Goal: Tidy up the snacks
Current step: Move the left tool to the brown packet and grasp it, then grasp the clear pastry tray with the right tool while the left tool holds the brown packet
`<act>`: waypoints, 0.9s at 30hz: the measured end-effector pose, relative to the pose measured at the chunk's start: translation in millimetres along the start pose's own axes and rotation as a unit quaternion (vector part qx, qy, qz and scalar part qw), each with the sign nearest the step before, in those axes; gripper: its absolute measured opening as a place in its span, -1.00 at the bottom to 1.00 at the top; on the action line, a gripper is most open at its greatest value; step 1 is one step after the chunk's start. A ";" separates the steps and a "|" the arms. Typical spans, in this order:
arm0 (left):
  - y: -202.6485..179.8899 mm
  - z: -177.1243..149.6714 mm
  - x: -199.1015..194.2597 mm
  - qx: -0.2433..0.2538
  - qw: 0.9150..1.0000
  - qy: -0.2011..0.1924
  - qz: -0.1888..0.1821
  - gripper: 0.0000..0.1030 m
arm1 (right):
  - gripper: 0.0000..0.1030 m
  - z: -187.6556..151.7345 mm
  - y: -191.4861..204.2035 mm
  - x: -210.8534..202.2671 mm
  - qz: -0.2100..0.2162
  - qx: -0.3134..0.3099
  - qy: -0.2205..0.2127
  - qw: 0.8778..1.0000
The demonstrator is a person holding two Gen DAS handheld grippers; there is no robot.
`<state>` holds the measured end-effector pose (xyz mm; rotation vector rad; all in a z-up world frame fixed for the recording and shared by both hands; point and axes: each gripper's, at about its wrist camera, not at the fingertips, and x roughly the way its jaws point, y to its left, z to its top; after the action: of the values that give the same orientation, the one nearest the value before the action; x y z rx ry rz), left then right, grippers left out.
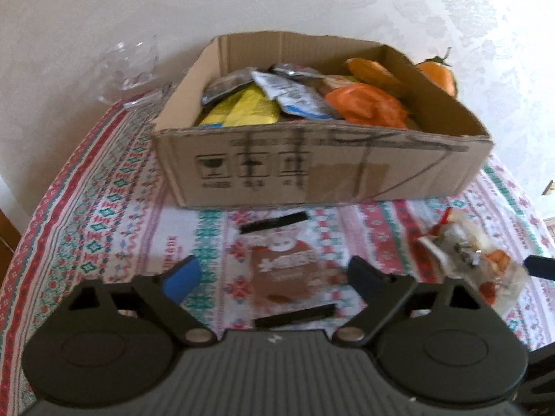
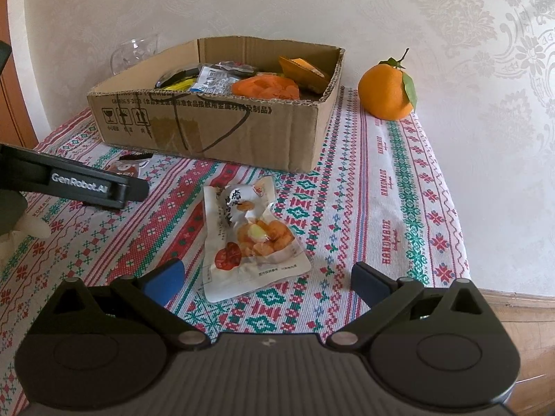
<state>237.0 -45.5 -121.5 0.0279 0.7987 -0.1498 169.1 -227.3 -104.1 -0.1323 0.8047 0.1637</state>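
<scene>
A brown snack packet (image 1: pixel 282 270) with black end strips lies flat on the patterned tablecloth, in front of the cardboard box (image 1: pixel 312 173). My left gripper (image 1: pixel 274 275) is open and straddles the packet, with a gap on both sides of it. A white packet of orange snacks (image 2: pixel 249 239) lies further right, crumpled at its top. My right gripper (image 2: pixel 267 282) hovers open just short of it, touching nothing. The box (image 2: pixel 208 128) holds several packets: yellow, white-blue, orange. One finger of the left gripper (image 2: pixel 104 187) reaches in from the left, over the brown packet (image 2: pixel 128 168).
An orange with a leaf (image 2: pixel 386 90) stands right of the box, against the wall. A clear glass bowl (image 1: pixel 135 66) sits behind the box's left corner. The table's right edge (image 2: pixel 461 242) drops to a wooden floor. The white packet (image 1: pixel 471 256) lies right of my left gripper.
</scene>
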 end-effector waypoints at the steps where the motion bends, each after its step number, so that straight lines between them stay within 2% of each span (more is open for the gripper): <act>1: -3.0 0.3 -1.3 0.001 1.000 -0.002 -0.001 0.43 | 1.00 0.4 0.2 0.0 0.000 0.000 0.000 1.000; 6: -10.1 1.3 -4.8 0.018 1.000 -0.014 -0.017 -0.10 | 1.00 -1.3 -0.1 -1.2 0.002 -0.002 -0.005 1.000; 12: -0.1 1.0 -6.4 0.037 0.999 -0.012 -0.036 -0.11 | 1.00 0.8 -1.2 0.2 0.011 -0.012 -0.003 1.000; 17: 10.4 -2.3 -11.2 0.026 0.999 -0.005 -0.030 -0.10 | 1.00 9.1 -4.0 7.8 0.030 -0.030 0.004 0.999; 26: 6.2 -3.6 -12.5 0.014 1.000 -0.007 -0.016 -0.08 | 1.00 32.9 -0.2 27.6 0.061 -0.067 0.022 0.996; 27: 5.9 -3.2 -12.3 0.013 1.000 -0.006 -0.014 -0.08 | 0.94 34.1 1.0 28.9 0.065 -0.067 0.022 0.995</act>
<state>227.2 -38.0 -115.2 0.0392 0.7859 -0.1869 212.7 -217.4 -101.6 -0.2103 0.8465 0.3387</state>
